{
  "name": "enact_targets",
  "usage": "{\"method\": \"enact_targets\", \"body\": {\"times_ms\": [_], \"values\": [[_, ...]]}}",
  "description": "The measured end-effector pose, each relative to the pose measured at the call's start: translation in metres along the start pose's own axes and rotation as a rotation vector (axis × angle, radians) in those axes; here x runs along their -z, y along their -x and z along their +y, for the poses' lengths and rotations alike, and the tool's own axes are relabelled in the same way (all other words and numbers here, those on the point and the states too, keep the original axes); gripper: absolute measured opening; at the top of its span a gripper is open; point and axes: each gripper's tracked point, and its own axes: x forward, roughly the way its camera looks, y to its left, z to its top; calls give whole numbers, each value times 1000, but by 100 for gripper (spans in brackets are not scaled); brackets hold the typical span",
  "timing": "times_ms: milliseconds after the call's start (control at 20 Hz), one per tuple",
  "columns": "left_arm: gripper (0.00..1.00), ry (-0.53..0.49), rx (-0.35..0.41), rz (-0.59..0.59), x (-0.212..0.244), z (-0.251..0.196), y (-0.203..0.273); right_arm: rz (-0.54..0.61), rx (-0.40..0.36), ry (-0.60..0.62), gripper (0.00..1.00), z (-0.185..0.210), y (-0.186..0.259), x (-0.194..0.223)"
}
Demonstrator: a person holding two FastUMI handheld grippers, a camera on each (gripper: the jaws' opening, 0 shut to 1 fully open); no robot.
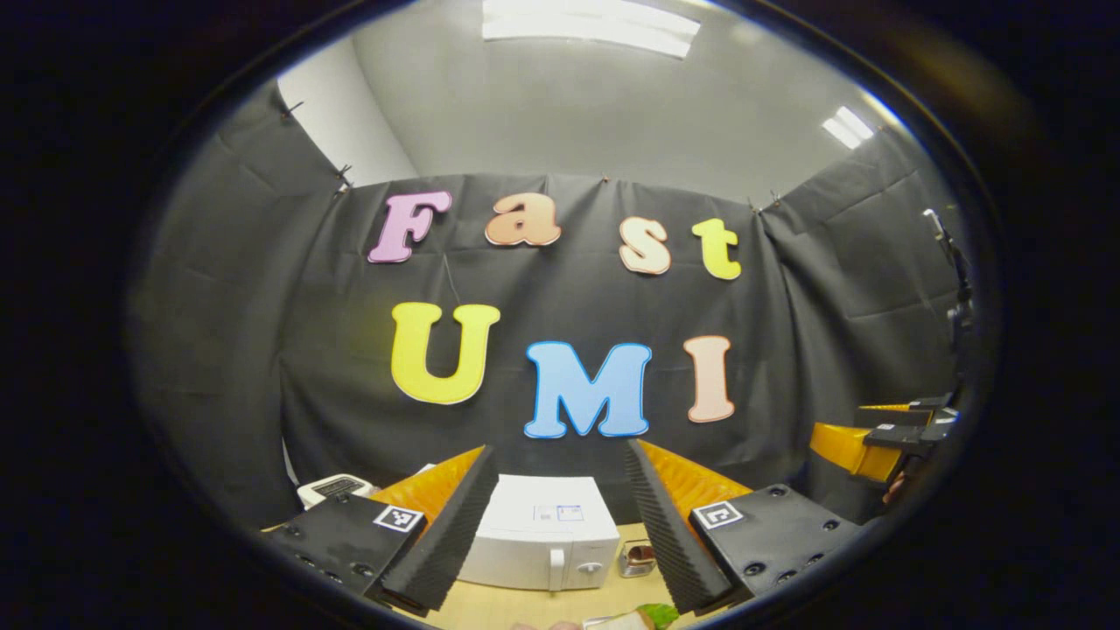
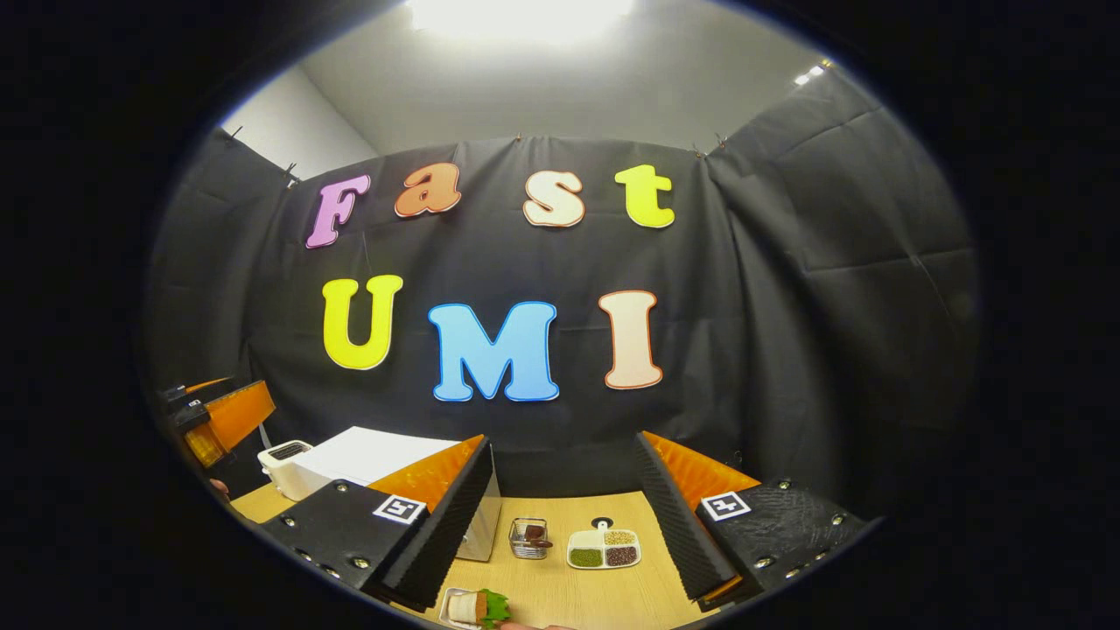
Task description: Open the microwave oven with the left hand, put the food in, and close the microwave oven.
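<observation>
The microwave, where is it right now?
The white microwave sits closed at the back of the wooden table, centred between the left hand-held gripper's fingers, with a small wire basket just right of it.

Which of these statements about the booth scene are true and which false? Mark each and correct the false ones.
1. The microwave door is shut. True.
2. The left claw holds the food. False: it is open and holds nothing.
3. A divided dish of beans and grains sits on the table. True.
4. The food is inside the microwave. False: it lies on the table.
5. The right claw is open. True.
</observation>
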Motion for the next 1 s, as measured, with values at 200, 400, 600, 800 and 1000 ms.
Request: {"method": "enact_targets", "body": {"times_ms": [200, 400, 600, 800, 1000], "values": [[94, -11, 4, -22, 1, -5, 4, -3, 9, -9, 98, -5, 0, 2], [94, -9, 6, -10, 15, -6, -4, 1, 11, -5, 98, -7, -3, 7], [94, 7, 19, -23, 39, -9, -13, 12, 6, 9, 98, -6, -5, 14], [96, -14, 3, -26, 85, -6, -31, 28, 8, 38, 98, -8, -8, 24], [97, 6, -42, 87, 153, 2, -55, 76, 20, 51, 98, -15, -11, 49]]}}
